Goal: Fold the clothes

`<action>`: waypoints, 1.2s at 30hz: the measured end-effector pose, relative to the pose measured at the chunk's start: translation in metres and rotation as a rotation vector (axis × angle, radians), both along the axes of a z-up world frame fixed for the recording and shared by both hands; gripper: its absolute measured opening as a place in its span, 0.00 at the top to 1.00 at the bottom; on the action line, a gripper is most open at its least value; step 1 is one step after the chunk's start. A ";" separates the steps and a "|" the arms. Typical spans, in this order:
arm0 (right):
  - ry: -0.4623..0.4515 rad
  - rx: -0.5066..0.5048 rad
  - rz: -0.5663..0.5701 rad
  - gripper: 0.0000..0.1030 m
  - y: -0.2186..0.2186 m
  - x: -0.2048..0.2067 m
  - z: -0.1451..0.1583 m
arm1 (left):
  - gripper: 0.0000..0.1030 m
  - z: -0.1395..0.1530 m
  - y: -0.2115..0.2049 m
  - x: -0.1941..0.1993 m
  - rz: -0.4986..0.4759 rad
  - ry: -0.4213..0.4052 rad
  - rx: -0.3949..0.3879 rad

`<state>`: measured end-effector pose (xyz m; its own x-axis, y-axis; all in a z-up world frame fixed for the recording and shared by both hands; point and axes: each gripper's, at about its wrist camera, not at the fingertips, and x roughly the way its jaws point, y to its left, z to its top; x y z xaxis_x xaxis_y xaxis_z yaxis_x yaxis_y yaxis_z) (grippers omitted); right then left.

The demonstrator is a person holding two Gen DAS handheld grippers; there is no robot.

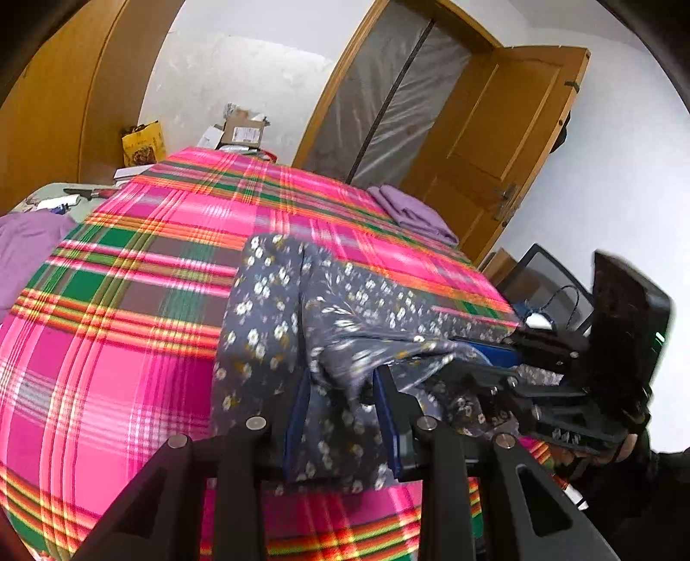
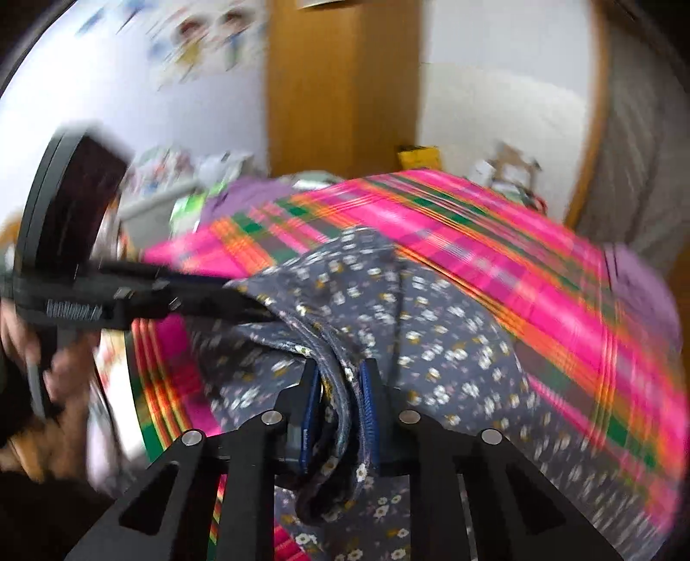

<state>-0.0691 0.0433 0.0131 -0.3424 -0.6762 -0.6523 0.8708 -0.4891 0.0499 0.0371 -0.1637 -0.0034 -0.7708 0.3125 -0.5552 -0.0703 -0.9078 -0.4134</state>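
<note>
Bunched floral cloth (image 2: 431,328) between tongs (image 2: 340,410)

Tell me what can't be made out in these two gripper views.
- Grey floral garment: its type; bunched, near end behind the left gripper.
- Posters on the white wall: right wrist view, motion blur.
- Cardboard boxes beyond the pink plaid bedcover: contents too small.

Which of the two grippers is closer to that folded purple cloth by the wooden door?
Right. The right gripper holds the floral garment on the side toward the folded purple cloth; the left gripper grips it farther away.
</note>
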 end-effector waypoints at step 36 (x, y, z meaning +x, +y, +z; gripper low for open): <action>-0.493 -0.247 -0.204 0.60 0.096 -0.036 -0.033 | 0.68 -0.011 0.018 0.019 0.077 -0.028 -0.100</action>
<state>-0.1050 0.1393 -0.0194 -0.1777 -0.7807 -0.5991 0.6058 -0.5666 0.5586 0.0564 -0.1462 -0.0148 -0.7743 0.1947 -0.6020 0.0117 -0.9469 -0.3213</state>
